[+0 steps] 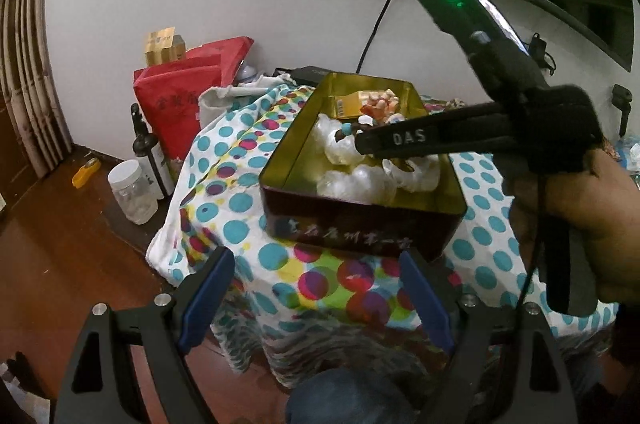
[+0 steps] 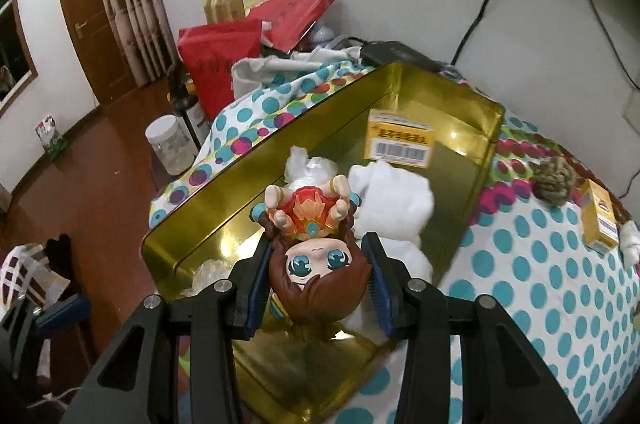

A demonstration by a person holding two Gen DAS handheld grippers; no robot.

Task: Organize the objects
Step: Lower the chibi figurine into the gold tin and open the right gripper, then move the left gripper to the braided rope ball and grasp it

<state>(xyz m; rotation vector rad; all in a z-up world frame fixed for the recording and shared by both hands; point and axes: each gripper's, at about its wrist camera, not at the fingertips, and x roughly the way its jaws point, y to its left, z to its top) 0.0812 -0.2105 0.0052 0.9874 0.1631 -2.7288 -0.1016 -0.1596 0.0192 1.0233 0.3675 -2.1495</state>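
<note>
Two grippers: both in view, one empty and one loaded.
Left gripper point(image 1: 316, 288): jaws stand wide apart with nothing between the blue pads; it hangs over the near edge of the dotted cloth point(image 1: 276, 256), at 6 o'clock of the tin.
Right gripper point(image 2: 318, 282): clamped on the figurine, a pad on each side of its head; in the left wrist view its black fingers come in from 3 o'clock across the tin, with a hand point(image 1: 580, 224) behind them.
Figurine point(image 2: 316, 256): a big-headed doll with brown hair and blue eyes, red and gold costume; it is held upside down, head toward the camera, feet at 12 o'clock, above the open tin.
Tin point(image 2: 404, 80): rectangular, gold inside, dark outside with pale lettering on its near wall; it stands on the dotted cloth.
Inside the tin: white crumpled wrapping point(image 2: 396, 196) in the middle and an orange box point(image 2: 400, 140) with a barcode toward the far end, at 12 o'clock of the figurine.
On the cloth at 3 o'clock of the tin: a yellow box point(image 2: 598, 220) and a ball of brown twine point(image 2: 554, 180), near each other.
At 9 o'clock of the tin: a clear jar point(image 1: 132, 192) with a white lid, a dark bottle point(image 1: 150, 152) beside it, and red bags point(image 1: 180, 96) by the wall.
</note>
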